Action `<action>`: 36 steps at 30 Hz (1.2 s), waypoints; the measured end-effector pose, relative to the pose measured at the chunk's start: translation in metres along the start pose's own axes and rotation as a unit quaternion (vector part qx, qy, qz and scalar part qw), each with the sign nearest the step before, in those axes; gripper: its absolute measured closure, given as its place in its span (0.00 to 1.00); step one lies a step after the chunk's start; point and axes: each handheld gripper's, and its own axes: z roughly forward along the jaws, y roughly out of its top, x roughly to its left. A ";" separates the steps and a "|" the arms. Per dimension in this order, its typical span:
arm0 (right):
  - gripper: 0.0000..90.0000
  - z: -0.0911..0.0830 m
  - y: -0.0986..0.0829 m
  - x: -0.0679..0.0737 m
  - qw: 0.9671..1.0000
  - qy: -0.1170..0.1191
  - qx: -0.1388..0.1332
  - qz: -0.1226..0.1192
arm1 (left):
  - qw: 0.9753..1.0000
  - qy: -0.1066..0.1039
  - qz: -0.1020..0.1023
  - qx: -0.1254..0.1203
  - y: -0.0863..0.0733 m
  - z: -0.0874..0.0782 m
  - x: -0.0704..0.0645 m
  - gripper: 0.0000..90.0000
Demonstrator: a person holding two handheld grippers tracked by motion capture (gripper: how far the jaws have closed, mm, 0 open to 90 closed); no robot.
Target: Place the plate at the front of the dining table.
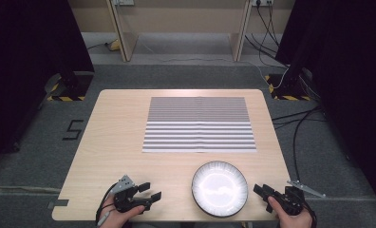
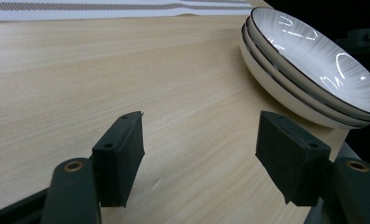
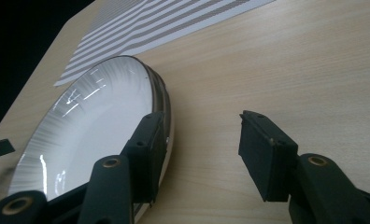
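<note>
A stack of shallow white plates [image 1: 219, 188] with dark rims sits near the table's front edge, right of centre. A grey-and-white striped placemat [image 1: 199, 124] lies flat in the middle of the table. My left gripper [image 1: 151, 190] rests open on the wood to the left of the plates, holding nothing. In the left gripper view the jaws [image 2: 199, 140] stand wide apart, with the plates [image 2: 314, 65] ahead and to the right. My right gripper [image 1: 262, 189] is open just right of the stack. In the right gripper view [image 3: 204, 140] one jaw overlaps the plate rim [image 3: 160, 93], and I cannot tell if it touches.
The light wooden table [image 1: 115, 137] has bare wood to the left of the placemat and along the front. Dark curtains and stands with yellow-black bases [image 1: 67, 97] flank the table. Cables [image 1: 295, 128] run over the grey floor at the right.
</note>
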 end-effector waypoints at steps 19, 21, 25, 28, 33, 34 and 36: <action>0.84 0.006 0.014 0.023 0.997 0.018 0.074 -0.015 | 1.000 -0.017 0.005 -0.010 0.012 0.002 -0.008 0.38; 0.86 0.008 0.015 0.026 0.996 0.022 0.079 -0.018 | 1.000 -0.021 0.007 -0.008 0.013 0.003 -0.010 0.38; 0.91 0.013 0.017 0.032 0.995 0.012 0.094 -0.030 | 1.000 -0.027 0.011 -0.005 0.015 0.004 -0.013 0.38; 0.95 0.015 0.017 0.032 0.994 0.003 0.101 -0.032 | 0.999 -0.031 0.014 -0.006 0.017 0.006 -0.015 0.38; 0.97 0.014 0.020 0.034 0.994 -0.004 0.103 -0.035 | 0.999 -0.035 0.019 -0.001 0.021 0.012 -0.019 0.39; 0.98 0.014 0.022 0.035 0.994 -0.007 0.107 -0.037 | 0.999 -0.039 0.020 0.000 0.022 0.014 -0.022 0.39; 0.99 0.014 0.024 0.036 0.993 -0.009 0.111 -0.035 | 0.999 -0.047 0.022 0.003 0.024 0.019 -0.027 0.39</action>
